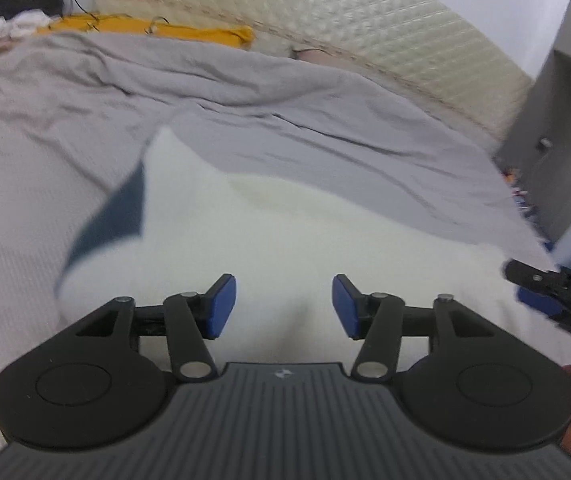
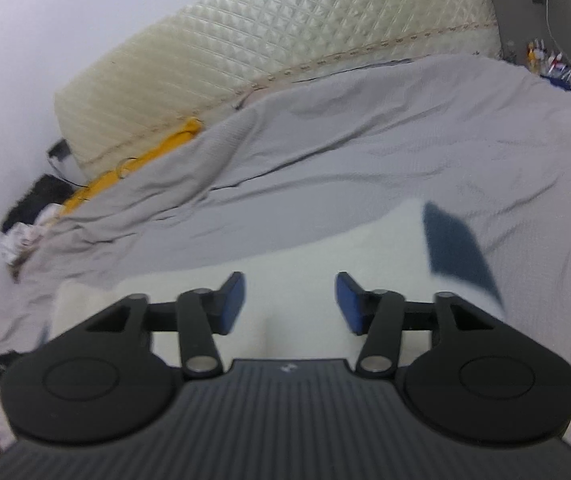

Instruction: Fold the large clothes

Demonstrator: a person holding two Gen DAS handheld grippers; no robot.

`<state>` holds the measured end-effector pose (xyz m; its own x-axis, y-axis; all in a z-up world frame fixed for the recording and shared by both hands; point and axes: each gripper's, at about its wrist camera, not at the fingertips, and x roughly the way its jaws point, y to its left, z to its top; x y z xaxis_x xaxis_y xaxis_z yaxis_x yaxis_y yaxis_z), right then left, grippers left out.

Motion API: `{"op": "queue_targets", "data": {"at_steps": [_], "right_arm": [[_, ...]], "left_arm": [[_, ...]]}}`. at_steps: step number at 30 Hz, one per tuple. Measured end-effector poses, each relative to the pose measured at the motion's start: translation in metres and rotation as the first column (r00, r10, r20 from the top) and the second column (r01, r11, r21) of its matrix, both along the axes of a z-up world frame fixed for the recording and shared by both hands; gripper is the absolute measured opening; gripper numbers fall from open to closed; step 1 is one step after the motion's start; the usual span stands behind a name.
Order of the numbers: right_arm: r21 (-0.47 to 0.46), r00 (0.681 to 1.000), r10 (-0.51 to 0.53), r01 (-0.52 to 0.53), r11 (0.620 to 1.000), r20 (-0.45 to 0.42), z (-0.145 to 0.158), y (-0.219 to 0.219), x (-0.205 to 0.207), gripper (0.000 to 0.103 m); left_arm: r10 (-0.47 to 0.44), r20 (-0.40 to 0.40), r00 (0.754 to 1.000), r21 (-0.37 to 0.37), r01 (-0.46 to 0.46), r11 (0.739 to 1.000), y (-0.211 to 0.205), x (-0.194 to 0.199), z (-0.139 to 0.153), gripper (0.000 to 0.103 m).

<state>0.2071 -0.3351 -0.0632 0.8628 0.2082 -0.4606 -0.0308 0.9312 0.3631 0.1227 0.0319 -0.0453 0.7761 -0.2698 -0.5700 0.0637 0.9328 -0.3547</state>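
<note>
Where grey sheet [image 1: 325,128] bunches, quilted mattress [image 1: 365,28].

Garment [image 1: 285,232]: white, with one dark teal-blue panel [image 1: 113,220] at its edge. Bedspread [image 1: 65,128]: pale grey, fine ribbed weave. Mattress [image 1: 365,20], upright at the wall: cream, quilted in diamonds, beige patterned trim along its edge. Cloth [image 1: 189,32] below the mattress: mustard yellow. Heap [image 1: 17,0] in the corner: black above, white below. Wall [image 2: 45,20]: white. Left gripper [image 1: 284,306]: black arms, blue pads [image 1: 221,304], grey ribbed body. Right gripper [image 2: 289,304]: same colours.
</note>
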Motion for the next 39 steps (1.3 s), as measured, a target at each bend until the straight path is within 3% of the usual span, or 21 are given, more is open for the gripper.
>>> {"op": "queue_targets", "data": {"at_steps": [1, 4, 6, 9, 12, 15, 22, 25, 28, 32, 35, 37, 39], "right_arm": [[0.019, 1.0, 0.008, -0.008, 1.0, 0.002, 0.002, 0.002, -0.007, 0.082], [0.058, 0.999, 0.041, -0.041, 0.997, -0.005, 0.004, 0.008, -0.021, 0.088], [0.122, 0.999, 0.042, -0.039, 0.992, -0.021, 0.001, 0.007, -0.027, 0.103], [0.265, 0.996, 0.035, -0.011, 0.964, -0.088, -0.012, 0.0, -0.029, 0.103], [0.408, 0.982, 0.057, 0.021, 0.913, -0.179, -0.034, -0.007, -0.024, 0.103], [0.546, 0.963, 0.089, 0.067, 0.835, -0.255, -0.061, -0.013, -0.015, 0.103], [0.679, 0.93, 0.077, 0.203, 0.705, -0.359, -0.111, -0.013, 0.006, 0.103], [0.719, 0.943, 0.091, 0.181, 0.671, -0.321, -0.113, -0.01, 0.018, 0.103], [0.778, 0.963, 0.096, 0.143, 0.612, -0.252, -0.107, -0.013, 0.02, 0.103], [0.82, 0.976, 0.097, 0.107, 0.563, -0.194, -0.103, -0.015, 0.017, 0.103], [0.827, 0.98, 0.096, 0.092, 0.555, -0.174, -0.101, -0.017, 0.017, 0.103], [0.819, 0.98, 0.099, 0.087, 0.567, -0.172, -0.101, -0.017, 0.017, 0.103], [0.813, 0.98, 0.101, 0.084, 0.576, -0.172, -0.103, -0.021, 0.017, 0.103]], "left_arm": [[-0.005, -0.003, 1.0, -0.017, 0.005, 1.0, -0.001, -0.008, 0.0, 0.071], [-0.011, -0.02, 1.0, -0.05, 0.01, 0.999, -0.006, -0.028, -0.004, 0.082], [0.004, -0.034, 0.999, -0.08, -0.006, 0.997, -0.005, -0.039, -0.009, 0.089], [0.016, -0.064, 0.998, -0.104, -0.023, 0.994, -0.005, -0.046, -0.017, 0.096], [0.026, -0.109, 0.994, -0.165, -0.044, 0.985, 0.001, -0.044, -0.024, 0.097], [0.045, -0.161, 0.986, -0.229, -0.082, 0.97, 0.01, -0.038, -0.033, 0.097], [0.073, -0.262, 0.962, -0.363, -0.169, 0.916, 0.03, -0.025, -0.056, 0.098], [0.073, -0.282, 0.957, -0.437, -0.196, 0.878, 0.038, -0.023, -0.065, 0.098], [0.076, -0.314, 0.946, -0.509, -0.236, 0.828, 0.047, -0.018, -0.077, 0.098], [0.07, -0.375, 0.924, -0.634, -0.311, 0.708, 0.059, -0.007, -0.1, 0.097], [0.074, -0.395, 0.916, -0.71, -0.355, 0.608, 0.068, 0.002, -0.116, 0.096], [0.092, -0.4, 0.912, -0.729, -0.377, 0.571, 0.074, 0.006, -0.12, 0.094], [0.128, -0.401, 0.907, -0.731, -0.401, 0.553, 0.079, 0.007, -0.122, 0.087]]}}
